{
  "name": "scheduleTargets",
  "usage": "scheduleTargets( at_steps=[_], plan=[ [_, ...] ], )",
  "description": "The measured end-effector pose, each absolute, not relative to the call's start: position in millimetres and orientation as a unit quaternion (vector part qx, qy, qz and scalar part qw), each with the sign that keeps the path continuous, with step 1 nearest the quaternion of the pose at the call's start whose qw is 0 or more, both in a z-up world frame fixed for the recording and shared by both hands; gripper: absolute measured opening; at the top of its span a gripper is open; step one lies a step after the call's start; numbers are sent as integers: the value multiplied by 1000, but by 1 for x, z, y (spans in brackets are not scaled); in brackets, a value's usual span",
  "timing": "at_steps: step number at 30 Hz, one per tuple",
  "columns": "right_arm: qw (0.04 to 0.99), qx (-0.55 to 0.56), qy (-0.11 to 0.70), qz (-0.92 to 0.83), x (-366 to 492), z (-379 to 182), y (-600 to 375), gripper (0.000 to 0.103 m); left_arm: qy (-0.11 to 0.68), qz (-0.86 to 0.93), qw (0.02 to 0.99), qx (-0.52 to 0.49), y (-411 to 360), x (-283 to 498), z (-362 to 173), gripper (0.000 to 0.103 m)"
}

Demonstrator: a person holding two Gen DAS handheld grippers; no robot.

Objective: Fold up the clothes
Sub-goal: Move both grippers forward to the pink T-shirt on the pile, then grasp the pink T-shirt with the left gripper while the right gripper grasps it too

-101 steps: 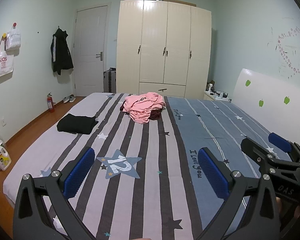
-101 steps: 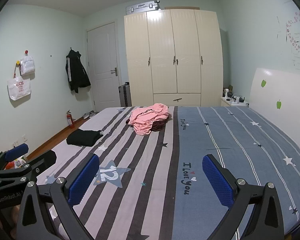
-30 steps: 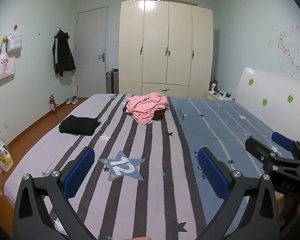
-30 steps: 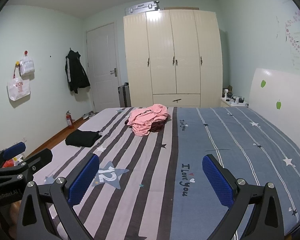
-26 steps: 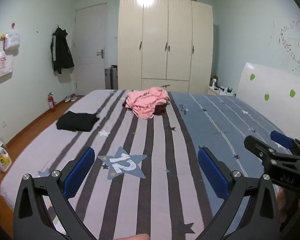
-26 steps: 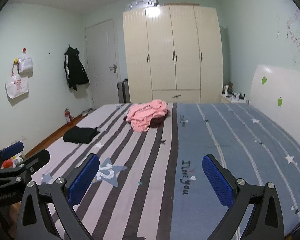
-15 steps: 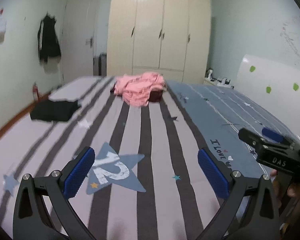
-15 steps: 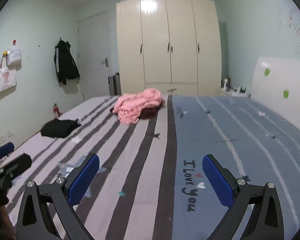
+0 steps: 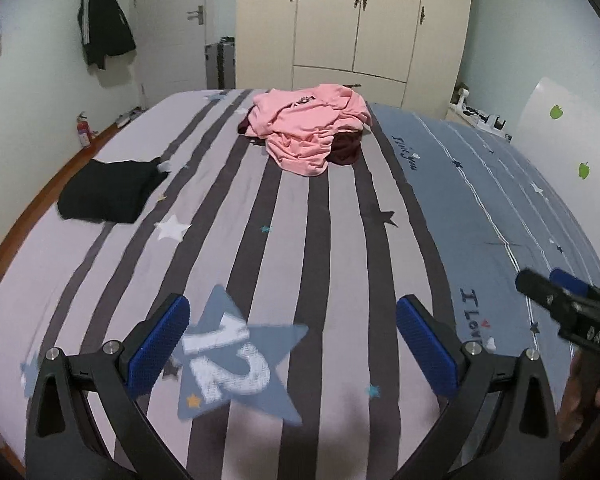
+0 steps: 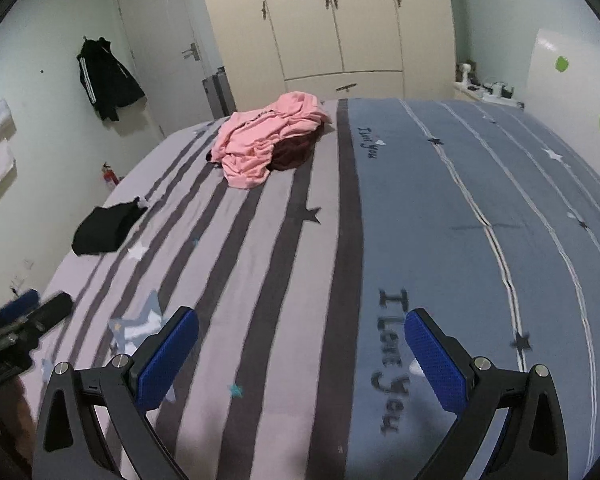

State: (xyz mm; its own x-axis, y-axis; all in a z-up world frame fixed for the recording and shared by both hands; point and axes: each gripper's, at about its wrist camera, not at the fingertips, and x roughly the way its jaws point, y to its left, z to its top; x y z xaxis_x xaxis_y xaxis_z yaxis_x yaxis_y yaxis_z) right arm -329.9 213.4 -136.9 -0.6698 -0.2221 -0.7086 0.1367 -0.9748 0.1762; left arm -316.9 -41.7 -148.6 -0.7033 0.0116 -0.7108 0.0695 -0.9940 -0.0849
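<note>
A crumpled pink garment lies on a dark red one at the far middle of the bed; the pile also shows in the right wrist view. A folded black garment lies at the bed's left side, also seen in the right wrist view. My left gripper is open and empty over the near bed. My right gripper is open and empty beside it, well short of the clothes.
A cream wardrobe and a door stand beyond the bed. A black jacket hangs on the left wall. A white headboard is on the right. A fire extinguisher stands on the floor.
Both grippers have moved forward over the bed and tilted down toward it. The clothes pile looks nearer. Both stay open and empty.
</note>
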Motion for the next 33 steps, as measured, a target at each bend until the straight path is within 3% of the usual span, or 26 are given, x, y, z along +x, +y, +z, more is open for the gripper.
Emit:
scheduleTargets(
  at_steps=[5,11,15,20,24,26,29,30,31,33],
  plan=[
    [81,400,-50,-911,-406,-157,188,102,72,-922,-18,379,-81,-404,-194,102],
    [71,424,-25,-902,-531,-217,125,102,63,-925,-38,372,-128,-563,-247,97],
    [63,421,-47,-903,-613,-245,87,102,33,-920,-60,387,-143,-656,-270,79],
    [75,407,-59,-908,-693,-268,47,102,24,-922,-60,382,-159,-746,-280,77],
    [85,413,-45,-905,-744,-280,24,101,18,-918,-63,392,-159,-797,-287,61],
    [89,421,-40,-902,-764,-287,18,87,21,-914,-64,401,-158,-818,-292,52],
    [92,431,-49,-896,-786,-294,16,79,7,-907,-71,415,-151,-833,-296,45],
    [88,435,-51,-895,-790,-296,16,78,0,-904,-74,420,-147,-836,-297,36],
    [85,441,-47,-892,-794,-300,14,74,-7,-902,-77,425,-144,-839,-298,18],
    [79,448,-35,-890,-799,-303,13,61,-19,-897,-83,434,-138,-844,-300,9]
  ],
)
